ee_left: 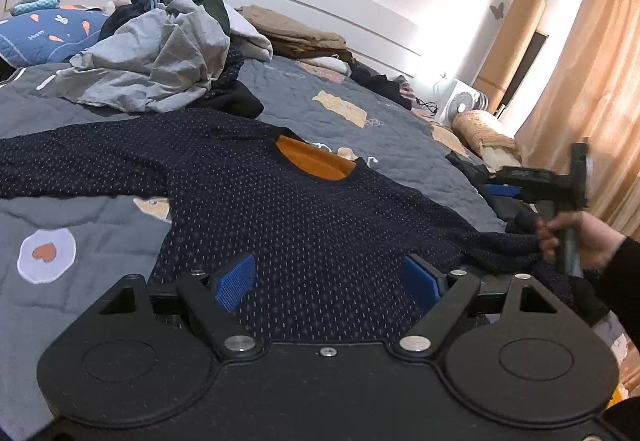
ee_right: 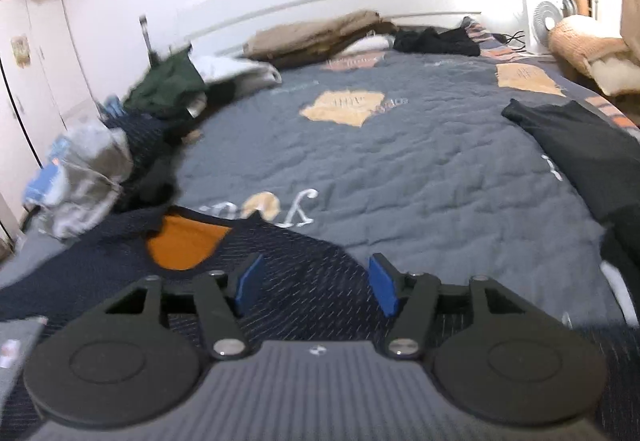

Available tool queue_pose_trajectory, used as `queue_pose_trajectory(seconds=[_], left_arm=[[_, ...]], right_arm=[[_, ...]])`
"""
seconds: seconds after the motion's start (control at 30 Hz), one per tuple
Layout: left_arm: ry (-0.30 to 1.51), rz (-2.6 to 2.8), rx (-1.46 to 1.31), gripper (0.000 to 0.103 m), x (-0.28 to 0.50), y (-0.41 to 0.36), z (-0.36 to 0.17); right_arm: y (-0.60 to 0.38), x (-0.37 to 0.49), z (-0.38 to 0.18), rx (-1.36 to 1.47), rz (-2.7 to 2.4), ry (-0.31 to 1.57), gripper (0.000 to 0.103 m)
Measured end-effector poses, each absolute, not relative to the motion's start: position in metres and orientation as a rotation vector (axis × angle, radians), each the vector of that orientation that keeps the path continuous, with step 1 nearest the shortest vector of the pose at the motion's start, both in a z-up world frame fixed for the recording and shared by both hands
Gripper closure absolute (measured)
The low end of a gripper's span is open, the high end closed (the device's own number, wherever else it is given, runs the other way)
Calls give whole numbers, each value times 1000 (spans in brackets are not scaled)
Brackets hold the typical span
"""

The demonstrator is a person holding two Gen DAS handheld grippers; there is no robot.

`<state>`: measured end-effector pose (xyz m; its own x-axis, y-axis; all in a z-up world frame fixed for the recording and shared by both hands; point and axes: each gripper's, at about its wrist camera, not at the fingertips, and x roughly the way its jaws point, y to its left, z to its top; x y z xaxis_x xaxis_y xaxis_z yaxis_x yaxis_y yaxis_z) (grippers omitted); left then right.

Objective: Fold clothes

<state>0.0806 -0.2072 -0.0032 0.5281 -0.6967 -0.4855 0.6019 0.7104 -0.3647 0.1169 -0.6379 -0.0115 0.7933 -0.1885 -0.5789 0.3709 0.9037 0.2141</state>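
Observation:
A dark navy sweater (ee_left: 300,209) with a fine dotted pattern and an orange lining at the neck lies spread flat on the grey quilt (ee_left: 80,209). One sleeve stretches to the left. My left gripper (ee_left: 328,277) hovers open just over the sweater's body, with nothing between its blue pads. A hand (ee_left: 588,241) holds the right gripper (ee_left: 496,181) at the sweater's right edge, above the bunched right sleeve (ee_left: 512,245). In the right wrist view, which is blurred, the right gripper (ee_right: 316,281) is open above the sweater (ee_right: 300,249), near the orange neck opening (ee_right: 184,245), and holds nothing.
A heap of grey, green and dark clothes (ee_left: 152,57) lies at the back left. Folded khaki garments (ee_right: 320,29) sit by the white headboard. A black garment (ee_right: 580,145) lies on the quilt's right side. A white fan (ee_right: 548,21) and a curtain (ee_left: 592,81) stand beyond the bed.

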Motion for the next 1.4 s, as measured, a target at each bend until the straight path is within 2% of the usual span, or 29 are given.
queue_pose_trajectory(seconds=[0.27,0.5,0.57,0.6,0.63,0.73,1.07,1.2,1.33,1.37,1.4], left_arm=[[642,-807,-163,23,94,-222,0],[662,-832,-209,23,103,-231,-8],[682,-836,-215,23,105,-232,-12],[686,-828,-209,23,105,-233,-13],[690,-818,-200,23,105,-233,-14],[693,-814,-214,23,108,-231,-15],[697,-809,-208,23,110,-234,-17],[697,-815,-199,23,110,-237,-17],[698,-819,-194,23,110,-239,-17],[697,-822,-195,23,110,-240,-17],[695,-826,-196,23,109,-240,-16]], right_arm=[[-669,203,-61,284,-300,710,45],[-672,233,-87,280,-289,803,46],[-667,237,-94,264,-286,832,51],[-665,238,-96,252,-297,834,65],[-664,239,-97,243,-313,831,85],[-666,241,-95,235,-361,797,93],[-678,246,-72,223,-470,547,96],[-679,262,-94,215,-483,627,96],[-680,256,-99,241,-518,623,90],[-680,252,-95,242,-519,614,86],[-678,246,-88,236,-527,600,75]])
